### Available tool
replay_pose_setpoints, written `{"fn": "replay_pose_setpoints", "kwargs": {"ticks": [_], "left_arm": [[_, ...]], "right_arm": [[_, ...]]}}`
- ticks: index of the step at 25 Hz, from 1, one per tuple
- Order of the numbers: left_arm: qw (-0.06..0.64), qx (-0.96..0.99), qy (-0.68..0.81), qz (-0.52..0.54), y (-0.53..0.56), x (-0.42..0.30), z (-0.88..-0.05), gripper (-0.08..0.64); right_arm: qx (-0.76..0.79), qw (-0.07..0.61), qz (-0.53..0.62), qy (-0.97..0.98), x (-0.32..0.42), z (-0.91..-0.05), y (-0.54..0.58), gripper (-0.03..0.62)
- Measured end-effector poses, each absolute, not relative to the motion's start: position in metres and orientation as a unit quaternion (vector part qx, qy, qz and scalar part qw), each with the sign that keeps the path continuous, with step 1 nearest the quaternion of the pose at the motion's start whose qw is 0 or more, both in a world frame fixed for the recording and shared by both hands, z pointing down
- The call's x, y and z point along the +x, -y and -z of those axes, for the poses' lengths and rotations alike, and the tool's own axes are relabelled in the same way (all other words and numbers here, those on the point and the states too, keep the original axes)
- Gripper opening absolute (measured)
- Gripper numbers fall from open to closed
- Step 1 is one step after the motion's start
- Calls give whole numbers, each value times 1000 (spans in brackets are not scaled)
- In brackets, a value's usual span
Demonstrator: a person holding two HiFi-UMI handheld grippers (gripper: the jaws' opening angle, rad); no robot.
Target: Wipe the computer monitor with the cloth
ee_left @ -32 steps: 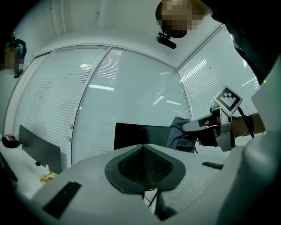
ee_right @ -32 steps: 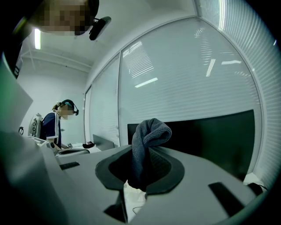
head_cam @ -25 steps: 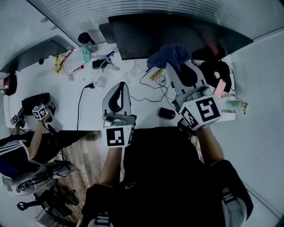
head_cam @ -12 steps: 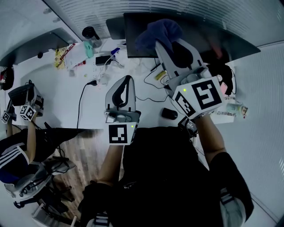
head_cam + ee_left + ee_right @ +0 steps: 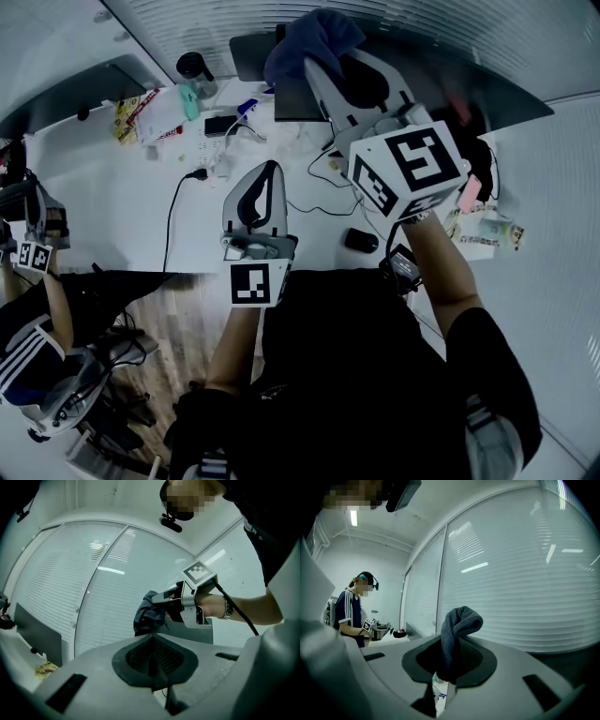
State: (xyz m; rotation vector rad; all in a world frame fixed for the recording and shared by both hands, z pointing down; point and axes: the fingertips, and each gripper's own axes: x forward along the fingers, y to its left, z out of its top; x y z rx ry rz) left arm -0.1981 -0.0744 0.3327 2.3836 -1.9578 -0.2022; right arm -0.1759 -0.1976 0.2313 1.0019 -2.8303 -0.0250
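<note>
Wiping step is in hand, by my read. Right gripper (image 5: pixel 330 64) has its fingers clamped tight on the cloth (image 5: pixel 314 37), a bunched dark-blue wad sticking out past the fingertips. Head view puts the wad over the upper-left part of the monitor (image 5: pixel 511 94), which stands at the far edge of the table (image 5: pixel 122 197). No view confirms that the cloth is touching the screen.

Left gripper (image 5: pixel 265 178) hovers over the near side of the table with its fingers fully together and nothing between them, well apart from the monitor.

Judgement: early in the job, with the whole span to the right yet to cover. Next move needs the cloth pressed onto the screen, then swept sideways with light, even pressure. Risk: push too hard and the monitor may rock back.
</note>
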Motion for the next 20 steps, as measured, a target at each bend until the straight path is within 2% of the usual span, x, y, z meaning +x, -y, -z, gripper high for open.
{"fn": "replay_pose_setpoints", "kwargs": {"ticks": [20], "left_arm": [[23, 786, 615, 57, 70, -180, -337, 8]], "right_arm": [[393, 80, -20, 916, -148, -246, 232, 63]]}}
